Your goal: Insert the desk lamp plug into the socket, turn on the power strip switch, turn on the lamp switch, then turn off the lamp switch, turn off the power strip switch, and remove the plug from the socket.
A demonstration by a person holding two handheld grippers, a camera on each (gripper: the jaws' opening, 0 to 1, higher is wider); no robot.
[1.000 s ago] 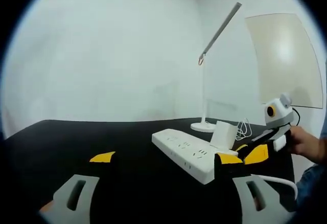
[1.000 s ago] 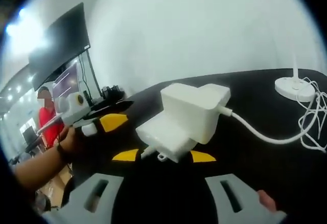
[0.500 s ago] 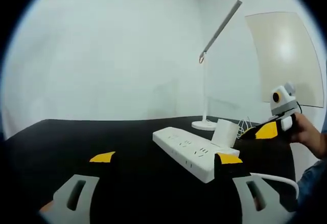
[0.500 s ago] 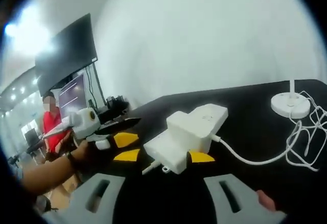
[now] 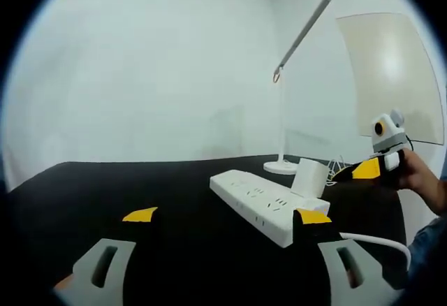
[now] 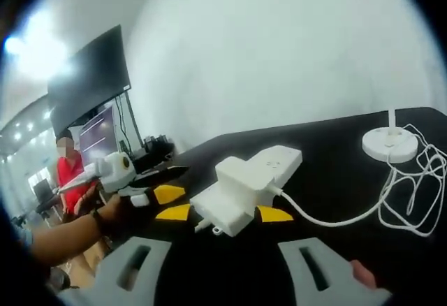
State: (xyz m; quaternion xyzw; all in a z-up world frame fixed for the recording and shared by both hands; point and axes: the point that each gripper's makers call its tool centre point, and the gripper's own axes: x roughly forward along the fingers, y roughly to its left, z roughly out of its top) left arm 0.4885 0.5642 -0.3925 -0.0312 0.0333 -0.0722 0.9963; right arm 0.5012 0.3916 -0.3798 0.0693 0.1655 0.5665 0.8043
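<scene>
My left claw (image 5: 227, 216) hung open over bare black worktop (image 5: 105, 187), room all round. Ahead lay the power strip (image 5: 262, 204), plug (image 5: 308, 178) seated. My right claw (image 6: 218, 214) gaped, empty, behind that plug. Beyond stood the lamp (image 5: 297, 75).

A black desk (image 5: 105, 187) stands against plain white walls (image 5: 140, 75) that meet in a corner. A pale beige panel (image 5: 391, 68) hangs on the side wall. In the right gripper view, a dark wall-mounted screen (image 6: 87, 75) hangs beneath a bright ceiling light (image 6: 28, 44).
</scene>
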